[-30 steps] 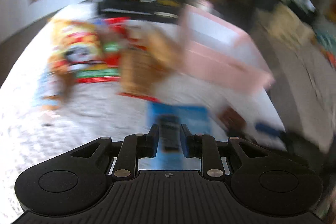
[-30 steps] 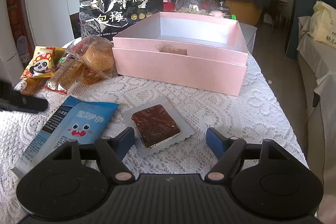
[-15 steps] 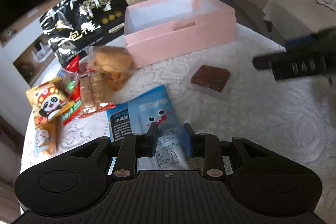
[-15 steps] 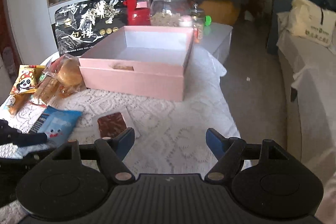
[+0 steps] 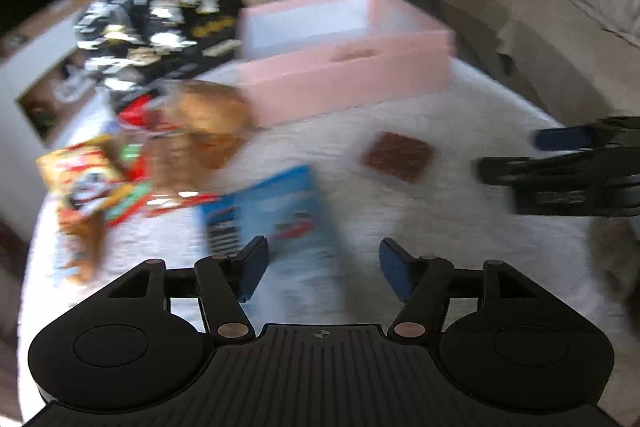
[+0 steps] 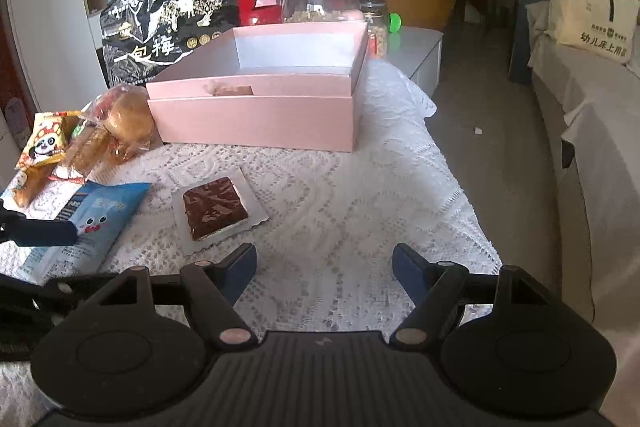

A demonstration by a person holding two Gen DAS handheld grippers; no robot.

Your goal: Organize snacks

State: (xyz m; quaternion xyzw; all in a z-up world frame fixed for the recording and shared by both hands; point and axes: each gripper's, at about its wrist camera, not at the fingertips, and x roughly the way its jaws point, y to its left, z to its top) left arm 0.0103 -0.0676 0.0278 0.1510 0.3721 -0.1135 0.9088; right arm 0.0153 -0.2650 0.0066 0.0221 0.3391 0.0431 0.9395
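Left gripper (image 5: 323,269): spread wide, empty, low in a blurry view, above blue snack bag (image 5: 276,211). Right gripper (image 6: 323,273): wide too, empty. Sharper there: brown cake pack (image 6: 216,213) mid-frame, empty pink box (image 6: 264,95) above, panda bag (image 6: 42,143) far left.

On the table (image 6: 360,187) the box (image 6: 256,115) sits at the back, a large bag (image 6: 160,27) standing behind its left corner, buns (image 6: 128,123) just beside its left end, and the wrapped cake (image 6: 214,207) lying before it, right of the flat packet (image 6: 96,215).
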